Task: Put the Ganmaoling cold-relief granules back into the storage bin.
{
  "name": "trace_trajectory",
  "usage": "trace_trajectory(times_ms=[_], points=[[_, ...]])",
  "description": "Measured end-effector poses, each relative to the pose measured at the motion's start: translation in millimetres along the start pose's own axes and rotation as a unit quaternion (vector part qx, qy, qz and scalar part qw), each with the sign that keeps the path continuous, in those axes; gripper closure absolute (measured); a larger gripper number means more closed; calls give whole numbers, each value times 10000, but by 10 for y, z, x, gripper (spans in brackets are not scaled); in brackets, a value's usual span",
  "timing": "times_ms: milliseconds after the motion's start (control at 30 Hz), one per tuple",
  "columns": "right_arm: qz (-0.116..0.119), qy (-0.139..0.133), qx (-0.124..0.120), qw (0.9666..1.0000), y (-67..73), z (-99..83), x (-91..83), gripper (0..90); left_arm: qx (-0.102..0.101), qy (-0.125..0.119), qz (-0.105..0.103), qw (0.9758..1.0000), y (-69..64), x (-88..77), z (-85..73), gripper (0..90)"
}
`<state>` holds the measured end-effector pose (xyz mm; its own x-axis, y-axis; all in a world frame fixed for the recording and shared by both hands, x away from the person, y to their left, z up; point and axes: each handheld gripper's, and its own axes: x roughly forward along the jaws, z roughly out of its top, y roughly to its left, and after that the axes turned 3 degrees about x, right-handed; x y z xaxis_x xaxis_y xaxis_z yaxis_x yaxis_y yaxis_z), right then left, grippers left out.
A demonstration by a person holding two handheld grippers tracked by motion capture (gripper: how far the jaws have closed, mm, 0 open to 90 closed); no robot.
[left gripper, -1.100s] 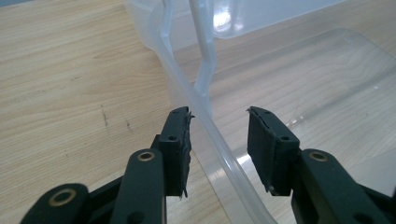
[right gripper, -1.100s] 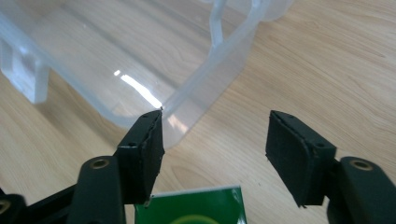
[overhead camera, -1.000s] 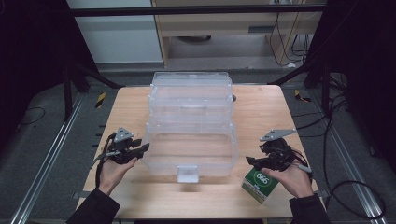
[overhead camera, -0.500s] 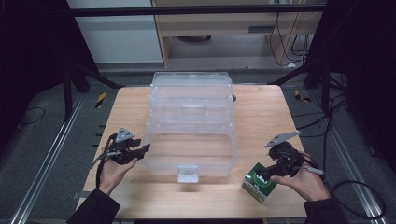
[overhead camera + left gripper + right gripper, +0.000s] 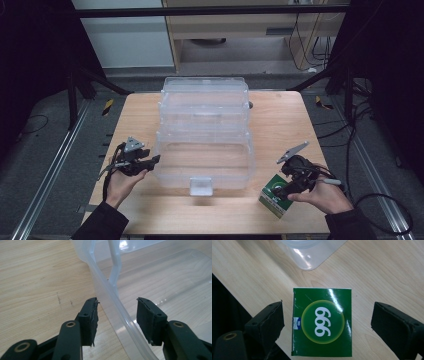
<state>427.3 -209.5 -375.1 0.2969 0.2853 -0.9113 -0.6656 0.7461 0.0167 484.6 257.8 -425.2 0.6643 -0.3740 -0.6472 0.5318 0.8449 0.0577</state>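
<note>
Green carton (image 5: 322, 322), printed "999" in white on a yellow-green disc, with a small blue "999" mark at one edge; we see it lying flat on the wooden desk (image 5: 280, 120) near the front right corner, just beside the clear bin (image 5: 205, 150). Right tool (image 5: 327, 322) spread wide, jaws either side of the carton, not touching it. Left tool (image 5: 117, 315) open, straddling the bin's left wall. Bin's long axis runs front to back.
</note>
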Motion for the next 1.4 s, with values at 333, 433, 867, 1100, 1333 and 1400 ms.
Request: trace_trajectory(times_ms=[333,433,867,1100,1333,1400], points=[[62,354,-79,9993,14,10,144,98,10,104,49,9999,-11,32,-4,526],[87,454,-80,9989,12,-8,180,96,3,124,51,9999,-8,37,-6,534],[114,816,-73,9966,-10,-53,350,88,-4,153,34,9999,-6,45,-9,535],[129,973,-86,9951,-27,-47,411,97,1,160,25,9999,-5,45,-9,539],[186,1125,-83,9934,-37,-35,479,127,-18,157,19,9999,-3,47,-10,537],[200,1148,-157,9931,-44,-30,495,128,-12,162,11,9999,-3,47,-10,537]])
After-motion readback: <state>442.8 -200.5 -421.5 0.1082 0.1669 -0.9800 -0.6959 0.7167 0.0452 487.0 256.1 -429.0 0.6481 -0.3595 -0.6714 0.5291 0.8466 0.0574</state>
